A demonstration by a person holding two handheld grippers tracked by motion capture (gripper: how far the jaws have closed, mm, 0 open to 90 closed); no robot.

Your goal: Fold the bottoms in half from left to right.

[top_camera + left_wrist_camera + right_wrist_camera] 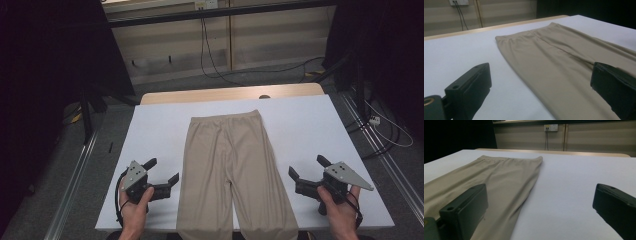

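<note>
We see the beige trousers (pixel 232 170) lying flat down the middle of the white bench (pixel 310 125), waistband at the far end, legs running toward us and over the near edge. Our left tool (pixel 162 171) sits just beside the left leg, jaws spread wide, gripping nothing. Our right tool (pixel 307 167) mirrors it beside the right leg, jaws likewise wide apart and empty, both low over the bench.

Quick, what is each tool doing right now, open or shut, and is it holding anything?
Left tool: open, holding nothing, beside the beige trousers.
Right tool: open, holding nothing, on the trousers' other side.
</note>
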